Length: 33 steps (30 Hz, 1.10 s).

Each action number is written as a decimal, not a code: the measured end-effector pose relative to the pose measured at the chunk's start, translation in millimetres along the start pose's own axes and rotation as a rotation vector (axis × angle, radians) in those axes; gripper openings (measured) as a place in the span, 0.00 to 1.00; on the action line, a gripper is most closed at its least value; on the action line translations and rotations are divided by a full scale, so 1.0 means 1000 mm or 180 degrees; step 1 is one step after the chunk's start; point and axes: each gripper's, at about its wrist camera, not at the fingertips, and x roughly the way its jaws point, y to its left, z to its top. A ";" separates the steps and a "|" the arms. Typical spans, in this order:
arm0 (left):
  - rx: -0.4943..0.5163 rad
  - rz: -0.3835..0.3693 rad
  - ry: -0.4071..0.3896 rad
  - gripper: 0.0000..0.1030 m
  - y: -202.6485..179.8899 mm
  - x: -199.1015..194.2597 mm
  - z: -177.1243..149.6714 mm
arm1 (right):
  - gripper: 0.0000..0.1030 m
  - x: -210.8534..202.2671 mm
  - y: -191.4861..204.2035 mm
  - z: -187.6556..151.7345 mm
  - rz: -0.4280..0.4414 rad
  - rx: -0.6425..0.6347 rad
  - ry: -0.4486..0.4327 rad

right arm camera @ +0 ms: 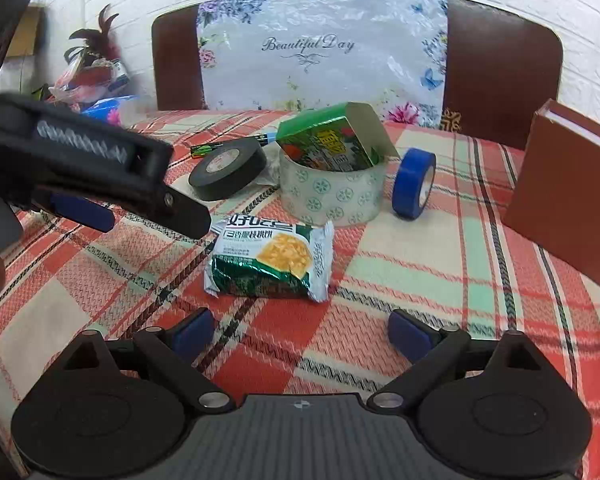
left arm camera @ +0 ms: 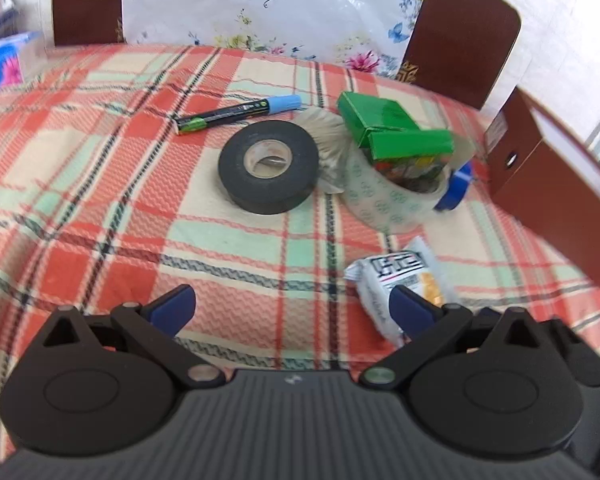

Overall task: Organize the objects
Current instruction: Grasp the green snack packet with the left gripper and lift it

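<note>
On the plaid tablecloth lie a black tape roll [left arm camera: 268, 166] [right arm camera: 228, 168], a marker with a blue cap [left arm camera: 240, 114], a clear tape roll [left arm camera: 388, 192] [right arm camera: 332, 192] with a green box [left arm camera: 392, 130] [right arm camera: 332, 140] resting in it, a blue tape roll [right arm camera: 414, 184] [left arm camera: 456, 186] standing on edge, and a snack packet [right arm camera: 272, 262] [left arm camera: 396, 284]. My left gripper [left arm camera: 292, 310] is open and empty, its right finger beside the packet. It also shows in the right wrist view [right arm camera: 100, 184]. My right gripper [right arm camera: 300, 334] is open and empty, just short of the packet.
A brown book [right arm camera: 568, 196] [left arm camera: 548, 176] stands at the right. Brown chairs [right arm camera: 500, 68] with a floral plastic bag [right arm camera: 324, 52] stand behind the table. Clutter with a blue pack [left arm camera: 4, 60] lies at the far left.
</note>
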 end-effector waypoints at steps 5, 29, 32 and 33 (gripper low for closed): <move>-0.0105 -0.0293 0.0129 0.86 0.000 0.005 0.003 | 0.81 0.004 0.006 0.005 0.0055 -0.0138 -0.0044; 0.0930 -0.1260 0.0358 0.32 -0.163 0.022 0.007 | 0.44 -0.067 -0.080 -0.007 -0.0550 0.0306 -0.0520; 0.1238 -0.1397 0.0112 0.32 -0.216 0.012 0.027 | 0.44 -0.088 -0.113 0.005 -0.0890 0.0378 -0.0860; 0.1340 -0.1439 0.0029 0.32 -0.234 0.012 0.033 | 0.44 -0.093 -0.125 0.009 -0.1008 0.0383 -0.0949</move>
